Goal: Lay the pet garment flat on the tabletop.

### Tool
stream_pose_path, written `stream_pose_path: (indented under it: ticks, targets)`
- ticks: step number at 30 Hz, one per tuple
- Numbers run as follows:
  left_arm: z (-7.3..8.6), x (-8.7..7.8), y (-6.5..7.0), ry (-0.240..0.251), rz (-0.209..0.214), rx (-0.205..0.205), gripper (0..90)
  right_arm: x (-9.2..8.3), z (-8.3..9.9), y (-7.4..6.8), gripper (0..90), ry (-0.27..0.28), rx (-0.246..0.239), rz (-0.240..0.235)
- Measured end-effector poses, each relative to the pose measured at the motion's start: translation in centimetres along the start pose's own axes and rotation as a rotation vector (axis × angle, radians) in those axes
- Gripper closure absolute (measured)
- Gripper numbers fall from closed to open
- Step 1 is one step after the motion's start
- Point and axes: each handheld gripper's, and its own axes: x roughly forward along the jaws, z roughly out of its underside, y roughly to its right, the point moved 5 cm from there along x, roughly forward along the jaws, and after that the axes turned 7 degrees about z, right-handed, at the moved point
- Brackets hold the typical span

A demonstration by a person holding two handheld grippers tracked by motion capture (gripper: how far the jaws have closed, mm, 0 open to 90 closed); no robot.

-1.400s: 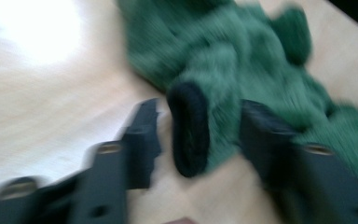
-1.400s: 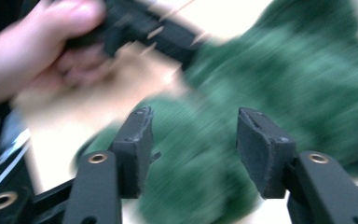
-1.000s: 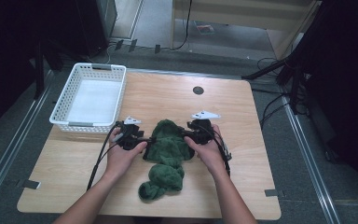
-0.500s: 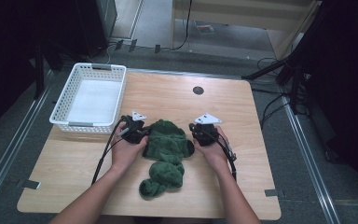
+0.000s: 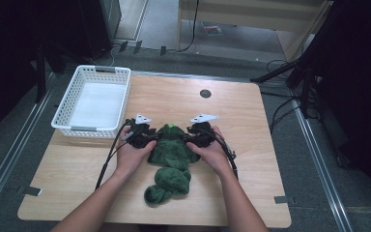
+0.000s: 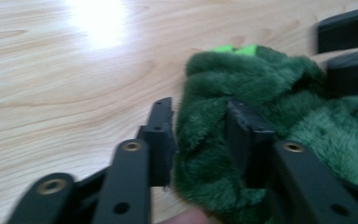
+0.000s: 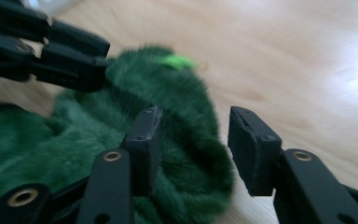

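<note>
Pale wood grain runs across the surface (image 5: 251,145), which stands on a grey floor with dark gear around it. At its middle, near the person's edge, lies a dark green furry cloth (image 5: 171,159) with a bright green tag (image 5: 172,126) at its far end.

The left gripper (image 6: 199,135) has its fingers parted and has just been opening; a fold at the edge of the cloth sits between them. In the left gripper view one finger (image 6: 161,135) stands just beside the fur with a thin gap, while the other (image 6: 247,135) is sunk into the pile, so the fold is straddled but not clamped.

The right gripper (image 7: 193,140) is likewise released, its fingers having just been opening. One finger (image 7: 142,144) rests on the fur and the other (image 7: 251,149) hangs over bare wood, past the cloth's edge, with nothing pinched between them.

From the high view, the left gripper (image 5: 145,140) and right gripper (image 5: 193,140) sit at opposite sides of the cloth's far end, each in a hand, with forearms coming in from the near edge. The cloth's lower part trails toward the person in a bunched lump.

A white plastic basket (image 5: 63,123) stands at the surface's far left corner, well apart from the cloth. A small dark round hole (image 5: 205,93) marks the wood beyond the grippers.
</note>
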Motion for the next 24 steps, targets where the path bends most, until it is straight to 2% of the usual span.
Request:
stream_pose_path:
  ticks: [1, 3, 4, 7, 8, 9, 11, 12, 13, 14, 16, 17, 21, 22, 24]
  targets:
    - [0.1, 0.2, 0.2, -0.008, -0.003, 0.019, 68.0, 0.7, 0.2, -0.2, 60.5, -0.024, -0.016, 0.007]
    - [0.3, 0.5, 0.5, -0.03, 0.002, 0.052, 72.4, 1.4, 0.8, -0.1, 80.2, -0.053, -0.057, 0.071]
    - [0.5, 0.6, 0.5, -0.048, -0.005, 0.077, 72.8, 1.4, 1.1, 0.1, 87.7, -0.053, -0.056, 0.085]
    - [0.9, 0.7, 0.5, -0.079, -0.02, 0.137, 76.4, 0.9, 1.9, 1.0, 90.0, -0.039, -0.043, 0.126]
    - [0.9, 0.7, 0.5, -0.08, -0.018, 0.146, 76.6, 0.6, 2.4, 1.4, 90.0, -0.044, -0.039, 0.137]
    - [0.9, 0.6, 0.6, -0.077, -0.009, 0.15, 76.4, 0.4, 2.7, 1.7, 90.0, -0.035, -0.023, 0.117]
    - [0.8, 0.4, 0.8, -0.074, 0.033, 0.156, 67.9, -0.3, 3.2, 2.2, 87.4, -0.041, -0.013, 0.112]
    - [0.7, 0.2, 0.8, -0.057, 0.058, 0.146, 60.0, -0.6, 3.3, 2.5, 79.7, -0.042, -0.008, 0.086]
    - [0.5, -0.2, 0.7, -0.035, 0.09, 0.126, 53.9, -1.1, 3.2, 2.6, 72.9, -0.034, 0.011, 0.036]
    - [0.2, -0.6, 0.5, -0.005, 0.107, 0.087, 49.9, -1.6, 3.0, 2.7, 69.0, -0.017, 0.022, -0.002]
    - [-0.7, -1.4, -0.4, 0.067, 0.096, -0.02, 46.6, -2.8, 2.2, 3.0, 65.2, 0.036, 0.045, -0.035]
    - [-0.8, -1.5, -0.6, 0.075, 0.091, -0.037, 46.5, -3.1, 1.5, 3.4, 64.6, 0.069, 0.092, -0.046]
    - [-1.4, -1.1, -1.0, 0.084, 0.067, -0.154, 49.3, -2.5, 0.2, 3.6, 64.7, 0.102, 0.169, -0.024]
    - [-1.4, -0.8, -0.9, 0.074, 0.064, -0.167, 49.8, -2.0, 0.0, 3.6, 64.1, 0.093, 0.184, -0.01]
    - [-0.8, 0.1, -0.4, 0.016, 0.047, -0.155, 49.9, -0.9, 0.1, 3.2, 64.1, 0.057, 0.201, 0.004]
